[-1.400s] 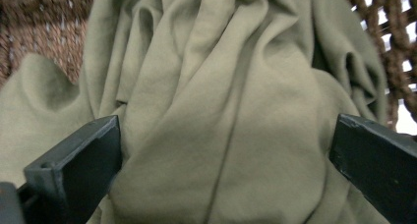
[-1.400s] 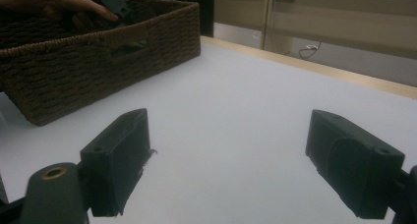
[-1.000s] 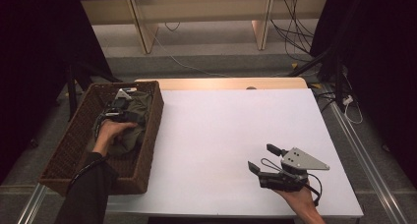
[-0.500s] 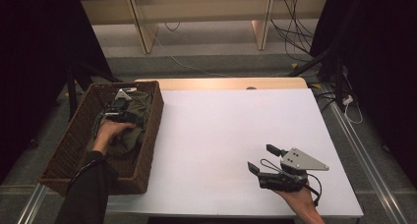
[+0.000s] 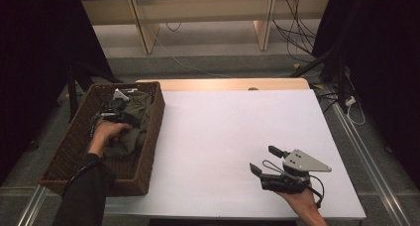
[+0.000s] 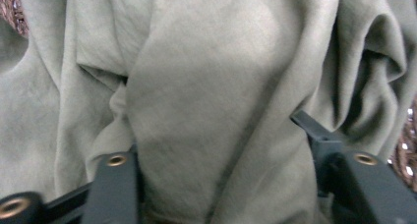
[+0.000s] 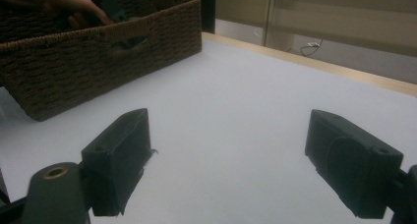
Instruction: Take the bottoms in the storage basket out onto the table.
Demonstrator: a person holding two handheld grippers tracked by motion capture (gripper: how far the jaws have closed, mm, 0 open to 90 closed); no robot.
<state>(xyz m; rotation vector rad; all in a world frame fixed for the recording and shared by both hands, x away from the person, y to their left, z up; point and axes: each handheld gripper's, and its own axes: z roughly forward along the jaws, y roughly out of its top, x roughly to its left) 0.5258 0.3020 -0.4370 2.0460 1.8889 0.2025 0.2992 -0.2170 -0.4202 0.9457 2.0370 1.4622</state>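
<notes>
Inside the wicker basket [image 5: 64, 159], olive cloth [image 6: 211, 96] bunched between the closing left hand-held gripper [image 6: 221, 155] jaws.

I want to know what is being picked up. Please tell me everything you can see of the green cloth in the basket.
The cloth is olive-green, soft and matte, like brushed cotton. It lies crumpled in deep folds inside the wicker basket, at its far end toward the table side. The left gripper is pushed into it from above, and its jaws have just been closing, with a thick fold bunched between them and pressing on both. Whether it is a garment or a plain piece, I cannot tell.
</notes>
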